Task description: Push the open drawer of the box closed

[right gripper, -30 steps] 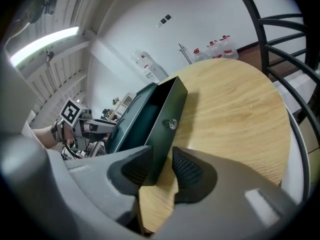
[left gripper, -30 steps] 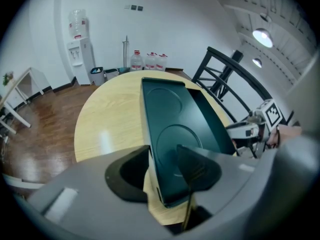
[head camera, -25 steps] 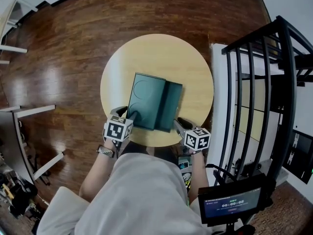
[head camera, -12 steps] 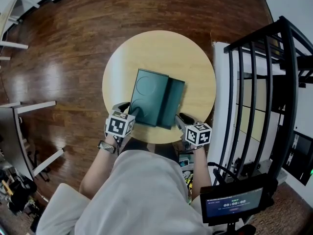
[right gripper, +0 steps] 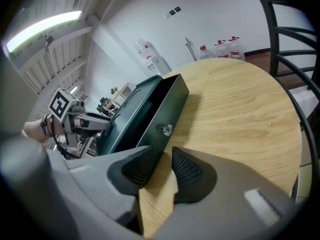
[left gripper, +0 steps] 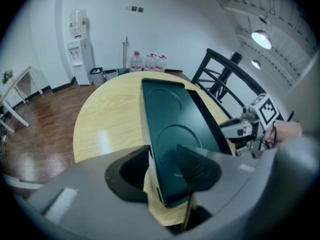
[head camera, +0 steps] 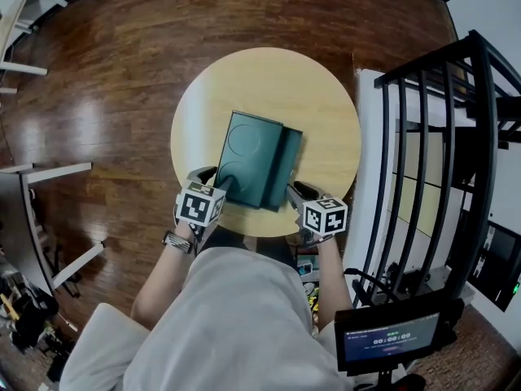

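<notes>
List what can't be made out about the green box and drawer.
1. Contents of the drawer of the dark green rectangular box: too small and dark in the head view; its front panel blocks the right gripper view.
2. Whether the left gripper presses the box corner between its jaws: the jaws cover the contact in its view.
3. Whether the right gripper touches the drawer front: its own jaw covers that spot.

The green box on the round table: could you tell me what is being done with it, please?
A person works on the box with two handheld grippers. The left gripper is clamped on the box's near corner, steadying it on the table. The right gripper, jaws slightly apart and empty, sits at the near end of the drawer front. The drawer is partly out, so it is not yet closed.
</notes>
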Demonstrator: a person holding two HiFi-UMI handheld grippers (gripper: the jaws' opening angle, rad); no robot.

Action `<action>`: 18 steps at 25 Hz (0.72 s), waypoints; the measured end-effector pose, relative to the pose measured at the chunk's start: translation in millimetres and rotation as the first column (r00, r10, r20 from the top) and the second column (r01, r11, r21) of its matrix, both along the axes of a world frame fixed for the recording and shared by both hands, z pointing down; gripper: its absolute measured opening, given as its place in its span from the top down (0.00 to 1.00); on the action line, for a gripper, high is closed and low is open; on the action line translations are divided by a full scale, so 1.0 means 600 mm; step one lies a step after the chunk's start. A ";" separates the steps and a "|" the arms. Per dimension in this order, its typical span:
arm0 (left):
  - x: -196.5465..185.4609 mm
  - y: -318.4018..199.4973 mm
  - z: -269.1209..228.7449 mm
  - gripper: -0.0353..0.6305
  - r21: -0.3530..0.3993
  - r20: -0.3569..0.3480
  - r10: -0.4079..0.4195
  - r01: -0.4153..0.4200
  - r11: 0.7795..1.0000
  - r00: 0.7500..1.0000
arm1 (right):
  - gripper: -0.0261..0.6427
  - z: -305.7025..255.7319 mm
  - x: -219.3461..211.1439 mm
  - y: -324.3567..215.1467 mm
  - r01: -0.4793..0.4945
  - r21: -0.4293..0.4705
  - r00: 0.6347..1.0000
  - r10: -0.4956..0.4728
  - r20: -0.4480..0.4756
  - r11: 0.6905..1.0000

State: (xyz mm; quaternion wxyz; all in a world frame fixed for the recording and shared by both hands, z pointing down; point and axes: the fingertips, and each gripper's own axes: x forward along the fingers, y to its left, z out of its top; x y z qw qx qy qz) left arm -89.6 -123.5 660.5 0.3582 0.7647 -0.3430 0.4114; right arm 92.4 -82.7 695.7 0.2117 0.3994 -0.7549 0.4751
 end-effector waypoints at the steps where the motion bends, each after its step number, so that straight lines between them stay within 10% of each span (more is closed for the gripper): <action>1: 0.000 0.000 0.000 0.66 0.000 0.000 0.000 0.000 1.000 1.000 | 0.78 0.000 -0.004 -0.001 0.005 0.000 1.000 -0.005 0.001 1.000; 18: 0.000 0.000 0.002 0.66 0.009 0.010 0.018 -0.018 1.000 1.000 | 0.78 -0.002 -0.046 -0.011 0.071 0.001 0.997 -0.071 -0.004 0.997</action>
